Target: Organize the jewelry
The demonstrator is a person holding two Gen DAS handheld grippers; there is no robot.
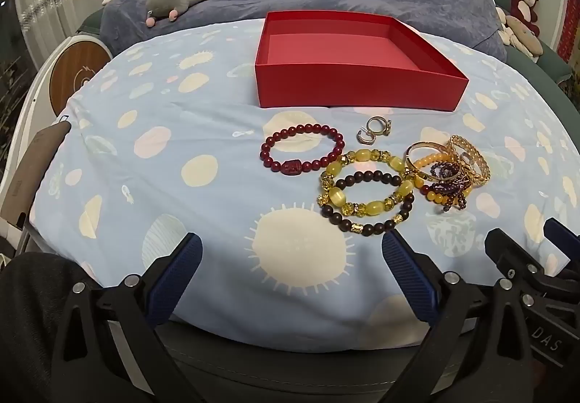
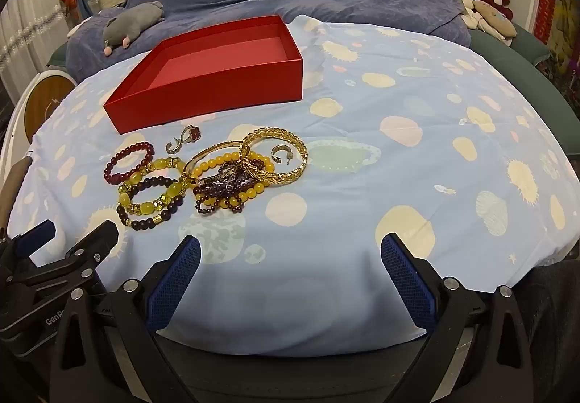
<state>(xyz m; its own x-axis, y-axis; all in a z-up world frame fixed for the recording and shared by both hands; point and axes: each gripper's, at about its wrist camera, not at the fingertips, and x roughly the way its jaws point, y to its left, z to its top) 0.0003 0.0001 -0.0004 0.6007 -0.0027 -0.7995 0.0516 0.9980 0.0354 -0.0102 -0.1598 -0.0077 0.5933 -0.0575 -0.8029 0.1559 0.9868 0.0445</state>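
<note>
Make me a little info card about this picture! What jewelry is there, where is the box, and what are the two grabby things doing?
box: red box, open, nothing visible inside, behind the jewelry
surface: blue patterned cloth
lying alone: dark red bead bracelet
overlapping: yellow bead bracelet and dark brown bead bracelet
pile: gold bangles tangled with purple and yellow beads
small pieces: ring and earring near the box
left gripper: open, holding nothing
right gripper: open, holding nothing
jewelry in box so far: none
</note>
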